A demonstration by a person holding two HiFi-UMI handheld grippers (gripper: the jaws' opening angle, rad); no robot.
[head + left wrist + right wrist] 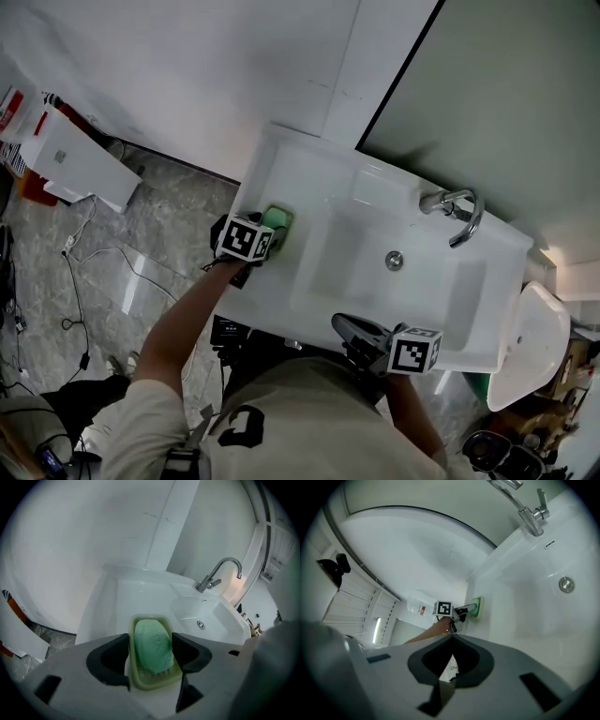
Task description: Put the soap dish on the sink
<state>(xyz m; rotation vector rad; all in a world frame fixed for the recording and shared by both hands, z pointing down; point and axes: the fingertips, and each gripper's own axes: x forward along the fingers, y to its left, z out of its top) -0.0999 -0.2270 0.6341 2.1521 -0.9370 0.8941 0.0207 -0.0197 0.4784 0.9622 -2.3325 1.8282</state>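
Observation:
A pale green soap dish [278, 221] with a green soap bar [152, 644] in it lies flat on the left ledge of the white sink [281, 169]. My left gripper [270, 236] points down over it. Its jaws stand open on either side of the dish [140, 679], and I see no pad pressing on it. The right gripper view shows the same dish [476, 606] just past my left gripper [464, 610]. My right gripper [354, 330] hovers at the sink's near edge with its jaws shut [452, 638] and nothing in them.
A chrome faucet [455, 211] stands at the sink's far right, and the drain [395, 261] is in the basin. A white box [75, 159] and loose cables [80, 281] lie on the grey floor at left. A white fixture [534, 347] adjoins the sink at right.

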